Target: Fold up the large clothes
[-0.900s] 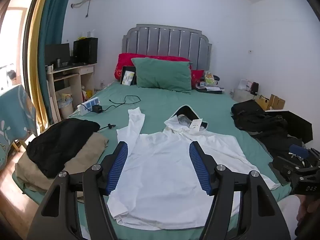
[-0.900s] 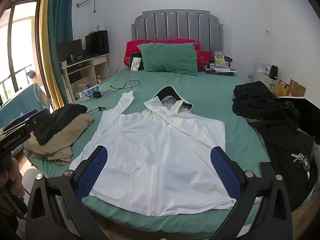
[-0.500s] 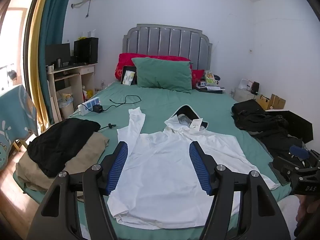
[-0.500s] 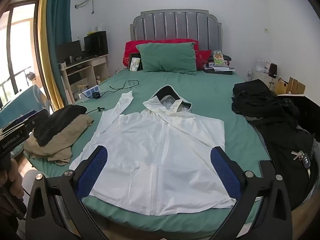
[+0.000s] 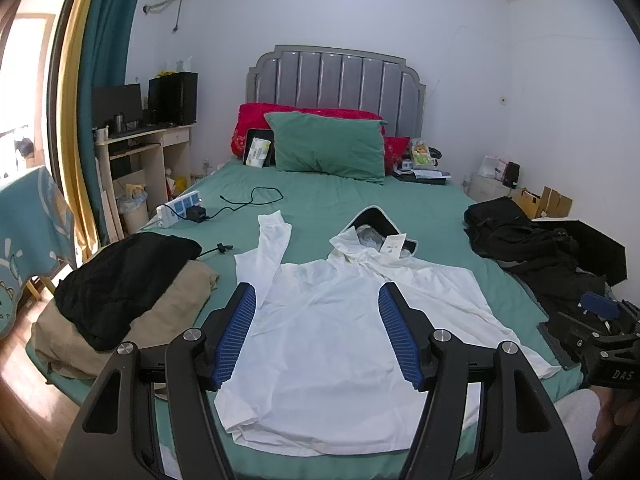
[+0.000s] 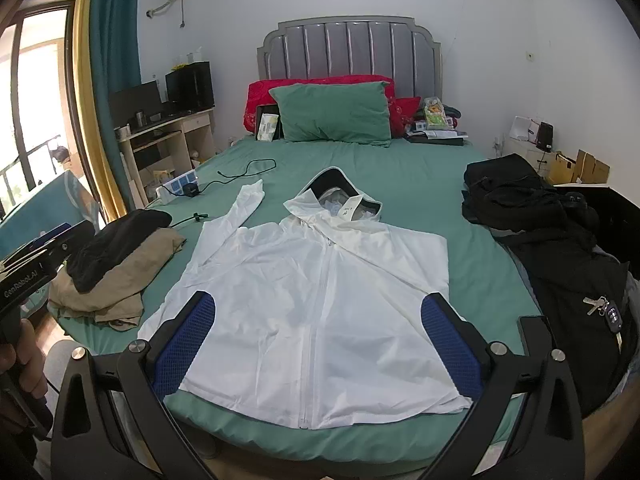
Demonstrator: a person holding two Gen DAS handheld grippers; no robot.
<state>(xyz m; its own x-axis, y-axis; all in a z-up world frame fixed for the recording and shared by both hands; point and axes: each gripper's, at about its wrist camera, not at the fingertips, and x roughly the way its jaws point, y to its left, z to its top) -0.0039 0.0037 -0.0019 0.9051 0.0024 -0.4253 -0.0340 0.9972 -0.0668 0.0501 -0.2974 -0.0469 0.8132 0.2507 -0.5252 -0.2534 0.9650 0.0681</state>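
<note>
Green bed (image 6: 420, 168) holds white jacket (image 6: 320, 300) (zipped, flat).

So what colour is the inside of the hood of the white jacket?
Black inside the hood, with a pale edge; the right wrist view shows it best.

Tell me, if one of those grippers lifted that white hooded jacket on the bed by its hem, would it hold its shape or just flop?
The white jacket would probably flop: it lies flat on the green sheet with fine wrinkles, suggesting thin, limp cloth. It looks light for its size. The smooth, faintly shiny surface hints it may slip between the open right gripper pads.
</note>
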